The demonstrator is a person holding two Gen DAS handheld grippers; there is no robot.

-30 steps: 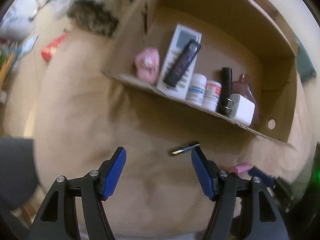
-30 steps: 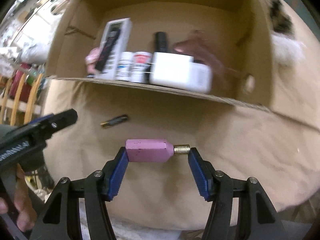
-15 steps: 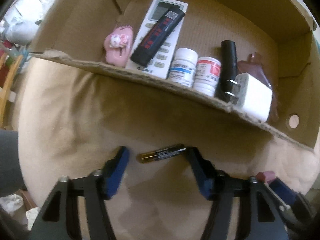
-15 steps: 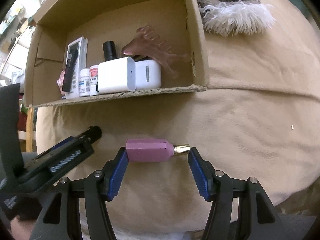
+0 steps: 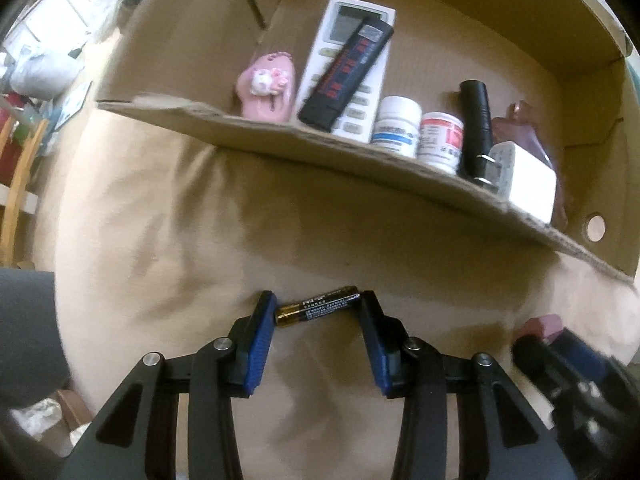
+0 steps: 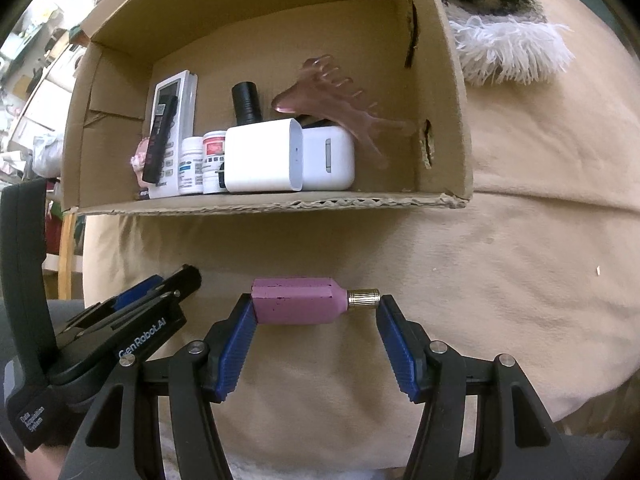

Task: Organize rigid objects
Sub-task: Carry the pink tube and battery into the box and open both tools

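A black and gold battery (image 5: pixel 318 306) lies on the tan cloth, lengthwise between the blue fingertips of my left gripper (image 5: pixel 318 312), which touch both its ends. My right gripper (image 6: pixel 316 308) is shut on a pink bottle with a gold cap (image 6: pixel 300 301), held end to end above the cloth. The cardboard box (image 5: pixel 400 168) lies open ahead, also in the right wrist view (image 6: pixel 280 202). It holds a white remote (image 5: pixel 352 64), a black remote (image 5: pixel 348 68), two pill bottles (image 5: pixel 418 130), a pink charm (image 5: pixel 266 90), white chargers (image 6: pixel 264 156) and a hair claw (image 6: pixel 340 100).
A fluffy white and patterned cloth (image 6: pixel 508 40) lies to the right of the box. The left gripper's body (image 6: pixel 120 340) sits at the lower left of the right wrist view. Household clutter (image 5: pixel 36 80) stands beyond the cloth's left edge.
My left gripper has come down over the battery and closed until its fingertips meet the battery's ends. My right gripper still holds the pink bottle and has shifted right of the box.
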